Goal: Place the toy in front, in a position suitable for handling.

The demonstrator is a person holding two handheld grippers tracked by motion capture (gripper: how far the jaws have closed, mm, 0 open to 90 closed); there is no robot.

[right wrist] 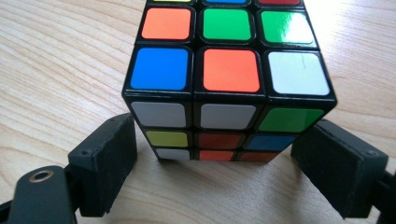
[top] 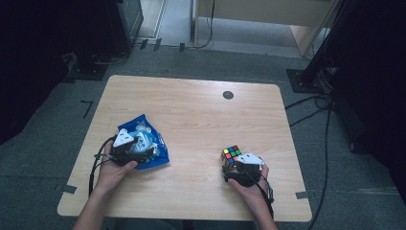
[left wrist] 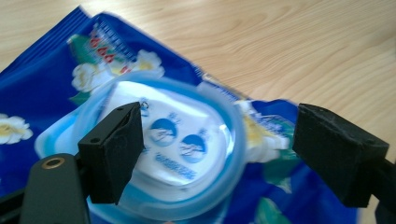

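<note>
A: The fingers (left wrist: pixel 112 154) of the left gripper (top: pixel 128 149) are hanging spread over the blue wipes packet (top: pixel 143 141), at the near left of the table (top: pixel 201 120). They are not gripping anything yet.

B: That packet is looking soft and light, with a slippery film. I would be pinching the stiff round lid (left wrist: pixel 177 154) by its rim, since the film would likely be crumpling.

A: And the right gripper (top: pixel 239 170)?

B: Its fingers (right wrist: pixel 105 168) are standing spread either side of the puzzle cube (right wrist: pixel 224 79), which is sitting on the table at the near right. It is looking hard, light and glossy, so squeezing flat on two opposite faces, low down, is probably keeping it from twisting.
</note>
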